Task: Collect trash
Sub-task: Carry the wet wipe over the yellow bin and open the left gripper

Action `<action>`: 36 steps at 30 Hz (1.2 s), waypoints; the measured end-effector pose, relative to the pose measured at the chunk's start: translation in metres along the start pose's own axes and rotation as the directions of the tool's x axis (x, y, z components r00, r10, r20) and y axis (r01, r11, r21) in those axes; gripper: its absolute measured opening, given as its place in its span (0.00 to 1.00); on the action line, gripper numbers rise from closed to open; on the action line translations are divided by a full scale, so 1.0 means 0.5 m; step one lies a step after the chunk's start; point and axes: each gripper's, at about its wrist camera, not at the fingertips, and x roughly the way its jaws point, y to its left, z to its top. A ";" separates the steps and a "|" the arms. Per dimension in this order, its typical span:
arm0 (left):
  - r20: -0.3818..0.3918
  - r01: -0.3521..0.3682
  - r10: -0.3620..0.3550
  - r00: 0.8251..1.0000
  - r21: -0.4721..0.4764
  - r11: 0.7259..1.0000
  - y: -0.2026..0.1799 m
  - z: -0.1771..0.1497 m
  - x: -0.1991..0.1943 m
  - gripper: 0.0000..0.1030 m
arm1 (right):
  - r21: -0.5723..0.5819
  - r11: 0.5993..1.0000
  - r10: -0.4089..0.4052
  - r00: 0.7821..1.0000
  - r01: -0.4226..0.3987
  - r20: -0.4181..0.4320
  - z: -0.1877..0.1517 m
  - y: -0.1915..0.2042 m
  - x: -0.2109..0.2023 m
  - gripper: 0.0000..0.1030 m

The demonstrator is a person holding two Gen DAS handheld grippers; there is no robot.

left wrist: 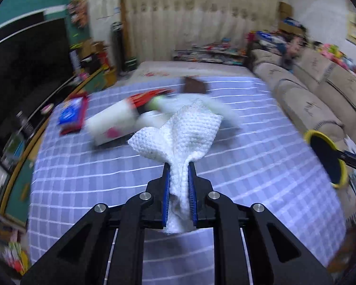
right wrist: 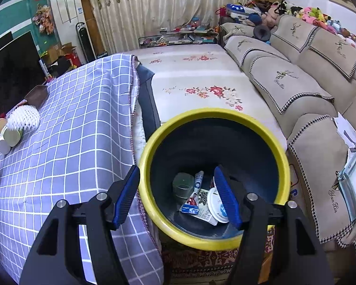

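My left gripper (left wrist: 179, 167) is shut on a white textured paper towel (left wrist: 189, 130) and holds it above the checked tablecloth (left wrist: 87, 166). The left wrist view is motion-blurred. Behind the towel lie a white paper cup (left wrist: 111, 123), a red packet (left wrist: 147, 97), a blue-and-red packet (left wrist: 71, 115) and a brown object (left wrist: 194, 85). My right gripper (right wrist: 176, 173) is open over a yellow-rimmed dark bin (right wrist: 154, 140) beside the table. The bin holds a clear cup (right wrist: 183, 185), a toothpaste tube (right wrist: 193, 197) and a white lid (right wrist: 216, 205). The bin also shows in the left wrist view (left wrist: 327, 159).
A beige sofa (right wrist: 284, 76) runs along the right. A floral mat (right wrist: 201, 78) lies beyond the table. In the right wrist view paper cups (right wrist: 6, 137), the white towel (right wrist: 23, 117) and a brown object (right wrist: 36, 96) sit at the table's left. A black TV (left wrist: 23, 59) stands left.
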 end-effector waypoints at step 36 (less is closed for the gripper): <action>-0.346 0.503 -0.383 0.856 0.393 0.770 -0.859 0.082 0.336 0.52 | 0.198 0.969 -0.162 0.985 0.147 0.057 -0.070 -0.286 -0.106 0.65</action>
